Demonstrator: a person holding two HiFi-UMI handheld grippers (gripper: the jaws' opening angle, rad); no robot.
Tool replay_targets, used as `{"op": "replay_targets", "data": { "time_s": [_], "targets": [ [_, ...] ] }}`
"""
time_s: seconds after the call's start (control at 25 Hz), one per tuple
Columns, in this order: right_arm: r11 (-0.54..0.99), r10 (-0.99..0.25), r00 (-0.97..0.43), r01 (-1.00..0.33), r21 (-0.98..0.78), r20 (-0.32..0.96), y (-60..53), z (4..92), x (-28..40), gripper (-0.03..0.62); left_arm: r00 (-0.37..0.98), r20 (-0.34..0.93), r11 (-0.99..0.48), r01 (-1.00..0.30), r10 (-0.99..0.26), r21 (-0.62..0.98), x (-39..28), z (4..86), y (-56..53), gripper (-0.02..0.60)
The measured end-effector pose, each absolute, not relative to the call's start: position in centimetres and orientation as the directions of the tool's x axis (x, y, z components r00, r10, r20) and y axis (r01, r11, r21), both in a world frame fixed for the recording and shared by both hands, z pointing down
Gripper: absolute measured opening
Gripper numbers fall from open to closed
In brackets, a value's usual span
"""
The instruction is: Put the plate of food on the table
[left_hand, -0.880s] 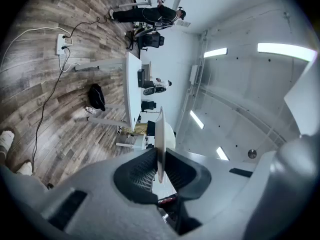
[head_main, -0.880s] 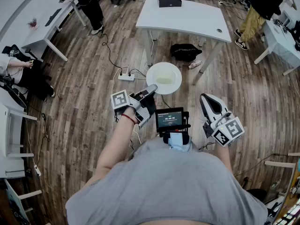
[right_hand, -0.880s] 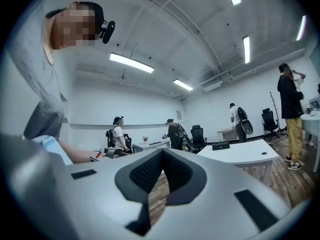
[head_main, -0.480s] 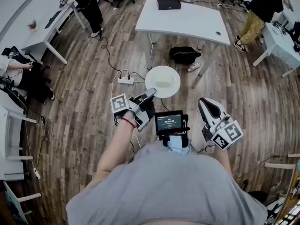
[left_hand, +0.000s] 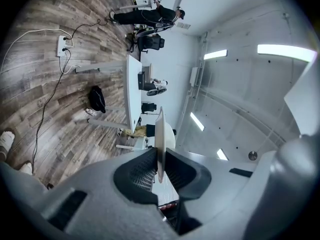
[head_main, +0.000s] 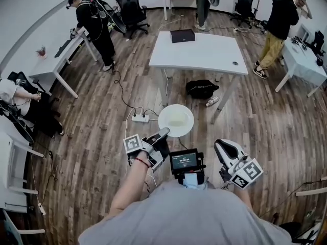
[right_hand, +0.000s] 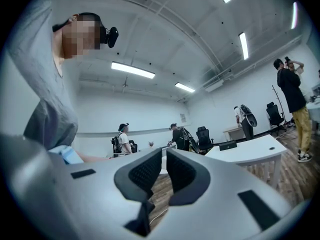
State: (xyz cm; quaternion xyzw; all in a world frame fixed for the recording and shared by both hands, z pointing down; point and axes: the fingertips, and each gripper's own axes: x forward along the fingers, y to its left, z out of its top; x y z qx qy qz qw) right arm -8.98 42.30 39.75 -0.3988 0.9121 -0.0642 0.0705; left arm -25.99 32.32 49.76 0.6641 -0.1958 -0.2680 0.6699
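Note:
A white plate [head_main: 176, 120] with a pale slab of food [head_main: 178, 121] on it is held out level above the wooden floor. My left gripper [head_main: 162, 133] is shut on the plate's near left rim. In the left gripper view the plate [left_hand: 160, 129] shows edge-on, clamped between the two dark pads [left_hand: 142, 171]. My right gripper [head_main: 220, 146] hangs at the right, apart from the plate, shut with nothing in it. In the right gripper view its pads [right_hand: 180, 171] stand close together, with only the room beyond. The white table [head_main: 204, 52] stands ahead, past the plate.
A black box [head_main: 182, 35] and a small dark item [head_main: 235, 63] lie on the table. A black bag [head_main: 202, 88] sits under it, and a power strip [head_main: 139, 119] with cables lies on the floor. Several people, chairs and side desks [head_main: 53, 60] ring the room.
The head view has tipped up, so more of the room shows, and the plate and both grippers sit lower in the picture. The left grip on the plate is unchanged.

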Motion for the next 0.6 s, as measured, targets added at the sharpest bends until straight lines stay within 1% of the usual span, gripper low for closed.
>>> {"op": "replay_targets", "data": {
  "time_s": [0.32,0.6],
  "targets": [
    [0.665,-0.745,-0.662,-0.73,-0.156,-0.08,40.6,38.6,-9.7,0.034,0.781,-0.094,-0.029,0.096,-0.617,0.995,-27.3,48.7,30.6,0.041],
    [0.595,-0.803,-0.59,-0.785,-0.175,-0.083,40.9,38.7,-7.5,0.034,0.806,-0.084,-0.017,0.091,-0.586,0.996,-26.3,49.2,29.6,0.041]
  ]
}}
